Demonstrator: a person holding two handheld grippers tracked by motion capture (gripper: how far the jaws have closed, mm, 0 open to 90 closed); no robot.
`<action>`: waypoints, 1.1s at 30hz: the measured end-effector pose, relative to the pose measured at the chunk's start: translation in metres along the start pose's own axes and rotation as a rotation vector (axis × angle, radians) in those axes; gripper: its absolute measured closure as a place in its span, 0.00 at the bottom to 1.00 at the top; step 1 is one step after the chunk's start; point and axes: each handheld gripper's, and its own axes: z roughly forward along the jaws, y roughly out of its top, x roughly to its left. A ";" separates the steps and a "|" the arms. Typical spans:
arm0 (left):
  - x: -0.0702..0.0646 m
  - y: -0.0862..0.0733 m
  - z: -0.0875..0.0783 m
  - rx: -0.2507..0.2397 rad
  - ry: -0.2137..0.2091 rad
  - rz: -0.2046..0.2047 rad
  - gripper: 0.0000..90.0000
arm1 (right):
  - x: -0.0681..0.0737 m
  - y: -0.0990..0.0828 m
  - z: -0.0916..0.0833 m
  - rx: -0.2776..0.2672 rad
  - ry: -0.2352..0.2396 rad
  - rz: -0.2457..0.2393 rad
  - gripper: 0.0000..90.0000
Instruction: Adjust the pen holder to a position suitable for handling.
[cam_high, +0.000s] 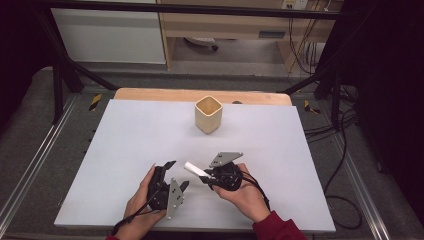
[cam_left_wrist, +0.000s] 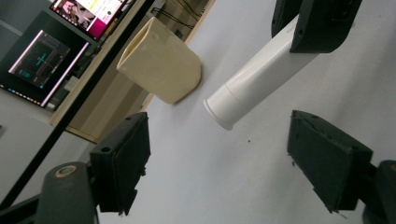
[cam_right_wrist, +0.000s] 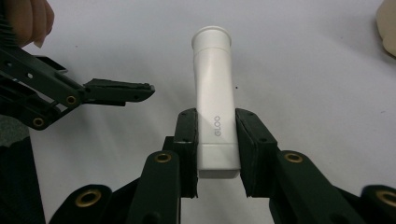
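My right gripper (cam_high: 206, 176) is clamped on a white tube (cam_high: 195, 169), both jaws pressed against the flat tail end; in the right gripper view the tube (cam_right_wrist: 215, 116) runs straight out from between the jaws, its round cap end farthest from me, grey lettering on its side. It is held off the white table (cam_high: 125, 150), near the front edge and pointing toward my left. My left gripper (cam_high: 172, 174) sits just beside it, jaws spread wide with nothing between them; in its own view the cap end of the tube (cam_left_wrist: 252, 84) is just ahead of the gap, not touching either jaw. A cream cup (cam_high: 208, 114) stands upright at the far middle of the table, well apart from both grippers.
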 end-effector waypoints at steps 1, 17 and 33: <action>-0.001 0.000 0.000 -0.001 0.003 0.011 0.26 | 0.001 0.000 0.000 0.002 0.001 -0.004 0.79; -0.012 0.003 0.001 0.025 0.061 0.222 0.36 | 0.009 0.006 0.001 0.017 0.034 -0.014 0.79; -0.017 0.002 0.002 0.038 0.050 0.317 0.47 | 0.018 0.009 0.002 0.035 0.045 -0.038 0.79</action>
